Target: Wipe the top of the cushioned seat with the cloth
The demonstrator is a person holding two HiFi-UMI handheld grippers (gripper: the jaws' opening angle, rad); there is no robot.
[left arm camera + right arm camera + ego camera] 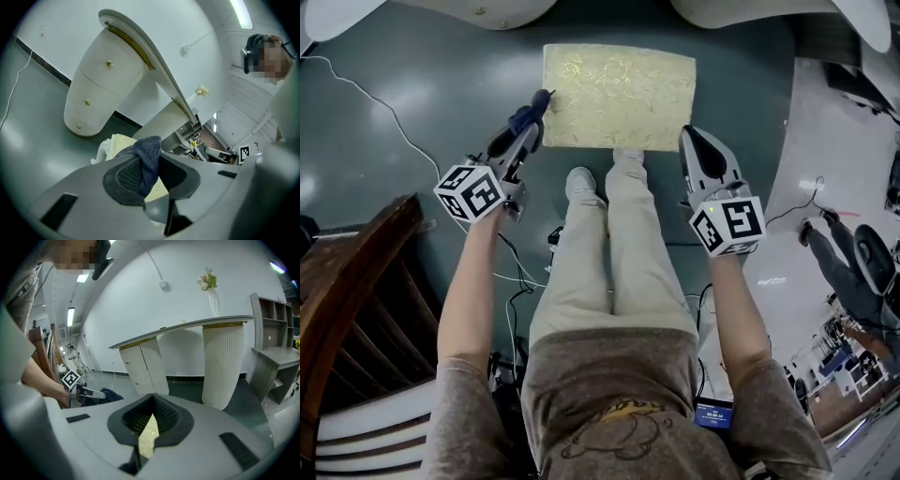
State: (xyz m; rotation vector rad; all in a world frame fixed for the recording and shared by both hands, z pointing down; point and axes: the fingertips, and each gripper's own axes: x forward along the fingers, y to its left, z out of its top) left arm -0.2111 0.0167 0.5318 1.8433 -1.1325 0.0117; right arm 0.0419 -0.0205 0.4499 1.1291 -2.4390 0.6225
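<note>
The cushioned seat (619, 82) is a pale gold rectangle on the dark green floor, just ahead of the person's feet. My left gripper (539, 105) hovers at the seat's left front corner, shut on a dark blue cloth (528, 116). In the left gripper view the cloth (146, 160) bunches between the jaws, with the seat (120, 142) below it. My right gripper (689, 134) is at the seat's right front corner, shut and holding nothing. In the right gripper view a sliver of the seat (149, 437) shows through the gap behind the closed tips, and the left gripper (90, 393) sits at the far left.
The person's legs and white shoe (580, 182) stand right behind the seat. White curved cabinet bases (487, 9) lie beyond it. A dark wooden piece (352, 281) is at lower left. A thin cable (370, 97) crosses the floor. Another person (848, 267) stands at the right.
</note>
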